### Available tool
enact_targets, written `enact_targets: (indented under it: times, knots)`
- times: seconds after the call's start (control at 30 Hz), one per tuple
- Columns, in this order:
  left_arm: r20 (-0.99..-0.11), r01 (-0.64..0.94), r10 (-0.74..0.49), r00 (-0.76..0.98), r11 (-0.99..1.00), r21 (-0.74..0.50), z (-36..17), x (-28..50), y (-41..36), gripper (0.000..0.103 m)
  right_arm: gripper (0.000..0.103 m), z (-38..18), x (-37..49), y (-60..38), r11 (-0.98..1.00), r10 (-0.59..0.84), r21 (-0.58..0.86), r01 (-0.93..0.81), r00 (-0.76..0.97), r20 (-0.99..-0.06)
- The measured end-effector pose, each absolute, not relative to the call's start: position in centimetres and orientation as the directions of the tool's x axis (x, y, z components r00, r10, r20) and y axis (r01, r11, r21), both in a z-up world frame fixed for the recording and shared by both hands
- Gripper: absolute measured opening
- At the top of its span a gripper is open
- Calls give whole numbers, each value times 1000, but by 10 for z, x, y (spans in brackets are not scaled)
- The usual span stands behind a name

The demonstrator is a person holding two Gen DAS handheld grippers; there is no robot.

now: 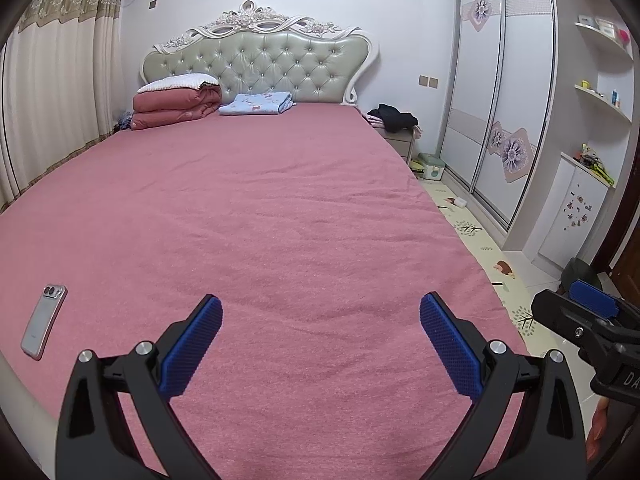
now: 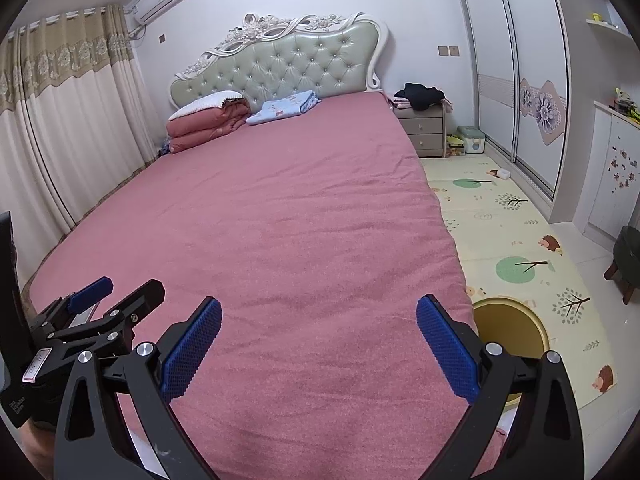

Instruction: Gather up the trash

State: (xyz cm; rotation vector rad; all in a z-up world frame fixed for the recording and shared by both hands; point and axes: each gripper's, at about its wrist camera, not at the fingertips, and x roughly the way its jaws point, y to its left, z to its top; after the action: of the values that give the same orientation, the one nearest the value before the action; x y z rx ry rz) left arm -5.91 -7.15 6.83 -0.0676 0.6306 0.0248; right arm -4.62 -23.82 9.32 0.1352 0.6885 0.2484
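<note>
One yellow bin [image 2: 510,330] stands on the mat [image 2: 516,236] just beside the bed's [image 2: 280,220] foot, at your right. Your left hand-held gripper [image 1: 321,312] and right hand-held gripper [image 2: 319,312] both hover over the pink cover, jaws spread wide and empty. A phone [image 1: 43,322] lies on the bed to your left.

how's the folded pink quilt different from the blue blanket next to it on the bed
The folded pink quilt is thick and bulky, stacked in several layers; the blue blanket is thin and lies nearly flat. The pink quilt is plain, with a white textured layer on top; the blue blanket carries a small pinkish print. The pink quilt sits nearer the curtain side, the blue blanket nearer the middle. Both are folded and rest at the head of the bed, by the headboard.
</note>
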Motion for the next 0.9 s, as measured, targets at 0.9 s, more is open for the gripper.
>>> enact_targets:
  times: [0.9]
  knots:
    - [-580, -38, -9, 814, 997, -68, 70, -59, -70, 99, 94, 91, -47, -242, 960, 277, 211, -184, 738, -615]
